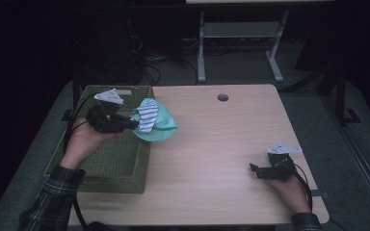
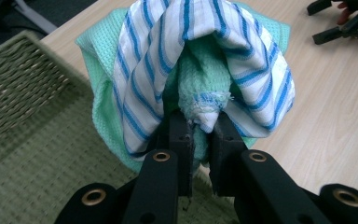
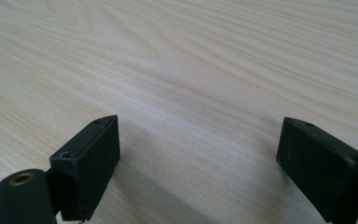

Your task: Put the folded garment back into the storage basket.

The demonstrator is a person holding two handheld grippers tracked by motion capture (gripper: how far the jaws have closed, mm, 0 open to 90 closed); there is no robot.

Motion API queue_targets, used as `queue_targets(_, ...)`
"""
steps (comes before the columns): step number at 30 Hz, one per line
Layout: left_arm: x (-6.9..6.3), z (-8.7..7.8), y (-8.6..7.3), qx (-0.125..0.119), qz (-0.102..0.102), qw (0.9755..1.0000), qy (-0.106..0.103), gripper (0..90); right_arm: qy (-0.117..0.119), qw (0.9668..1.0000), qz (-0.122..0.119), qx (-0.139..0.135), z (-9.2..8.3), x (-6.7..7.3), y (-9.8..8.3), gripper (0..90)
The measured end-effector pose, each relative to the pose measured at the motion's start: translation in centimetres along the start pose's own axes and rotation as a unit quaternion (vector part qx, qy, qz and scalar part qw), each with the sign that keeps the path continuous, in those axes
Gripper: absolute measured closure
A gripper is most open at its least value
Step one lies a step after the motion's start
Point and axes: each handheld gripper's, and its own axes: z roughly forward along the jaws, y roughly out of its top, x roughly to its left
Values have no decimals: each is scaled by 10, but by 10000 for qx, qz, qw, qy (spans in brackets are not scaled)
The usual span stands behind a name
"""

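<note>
So right now we've got the left gripper (image 1: 125,123) in the left-centre of the high view, its jaws pinching a bunched wad of two cloths: a green cloth (image 1: 161,126) and a blue-striped cloth (image 1: 148,115) draped over it. The bundle hangs over the right rim of the green basket (image 1: 101,169), half above the basket, half above the table (image 1: 212,144).

In the left gripper view we see the fingers (image 2: 182,140) biting only a small tuck of green fabric at the frayed edge, with the striped cloth (image 2: 140,93) mostly just wrapped around it. That's our main worry: the striped one looks like it's riding along rather than being clamped, so a quick swing could let it slide off and land on the table or half over the rim. The grip is also near the cloth edge, so the wad could pull free.

The basket wall is the obvious snag point, since a trailing corner could catch on the weave if we go low.

Our right gripper (image 1: 265,171) sits in the lower right of the high view, jaws spread wide with nothing between them, just above bare wood. It's well apart from the bundle, so nothing's blocking there. There's a cable hole (image 1: 222,97) at the top centre of the table, out of the way.
</note>
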Motion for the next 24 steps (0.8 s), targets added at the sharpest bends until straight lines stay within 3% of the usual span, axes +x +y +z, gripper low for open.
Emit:
queue_targets(8, 14, -15, -17, -48, -239, 9994, 243, 810, -20, 10000, 9, 8, 0, 0, 0, 117)
queue_targets(13, 23, -21, -30, -64, -429, 9984, 373, 810, -121, 9999, 0, 52, 1, 1, 0, 43)
queue_targets(18, 33, -27, -45, -110, -657, 9965, 504, 810, -224, 9997, -44, 73, 1, 3, 1, 13)
queue_targets(24, 44, -27, -63, -3, -865, 9935, 742, 810, -244, 9997, 6, 98, 2, 2, 1, 2)
